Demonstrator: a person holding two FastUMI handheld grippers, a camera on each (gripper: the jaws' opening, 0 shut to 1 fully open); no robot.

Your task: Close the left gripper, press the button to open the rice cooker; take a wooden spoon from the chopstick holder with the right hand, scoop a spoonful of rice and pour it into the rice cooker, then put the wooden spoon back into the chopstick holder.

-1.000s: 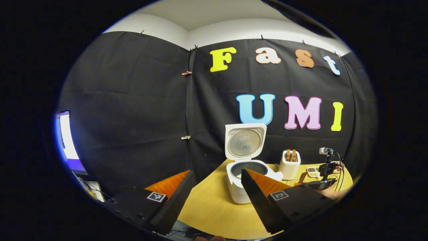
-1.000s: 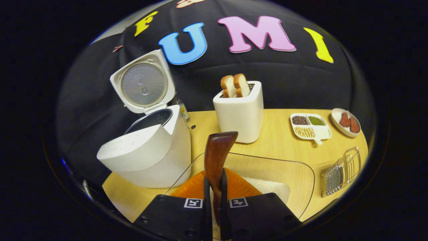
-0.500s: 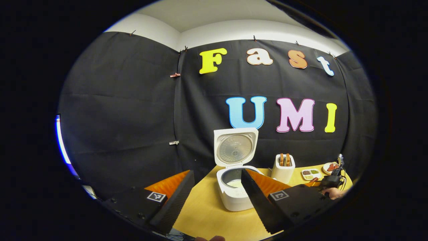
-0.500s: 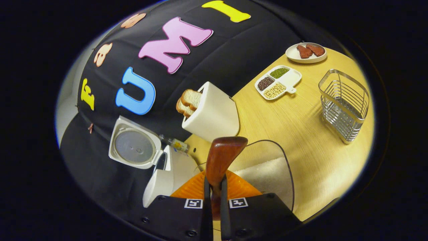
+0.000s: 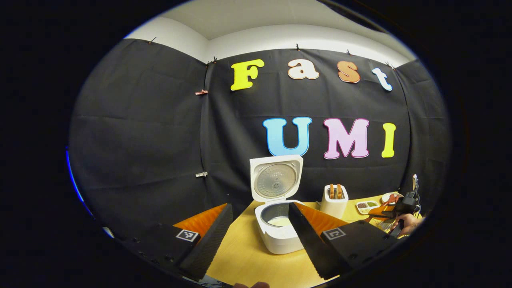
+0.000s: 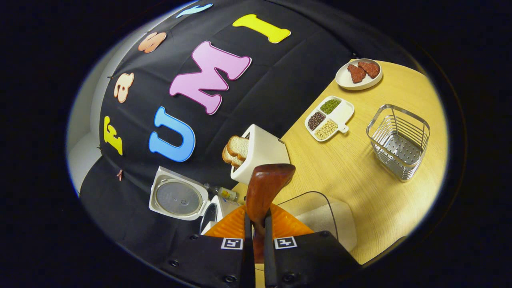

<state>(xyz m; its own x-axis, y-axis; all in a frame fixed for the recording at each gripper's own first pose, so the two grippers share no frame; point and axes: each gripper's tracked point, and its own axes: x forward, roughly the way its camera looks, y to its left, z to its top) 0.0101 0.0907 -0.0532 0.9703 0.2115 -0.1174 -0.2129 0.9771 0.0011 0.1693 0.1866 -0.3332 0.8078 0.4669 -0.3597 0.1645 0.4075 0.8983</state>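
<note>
- Left gripper: jaws set wide, holding nothing, raised at the near left edge of the bench.
- Rice cooker: lid upright and open, pale contents visible in the pot.
- Right gripper: jaws narrow, clamped on the wooden spoon, bowl pointing forward.
- Chopstick holder: wire basket standing well to the right, near the divided dish.
- Clear rice container: directly beneath the spoon.

Wooden spoon handle hidden between right gripper fingers; rice cooker body mostly hidden.
</note>
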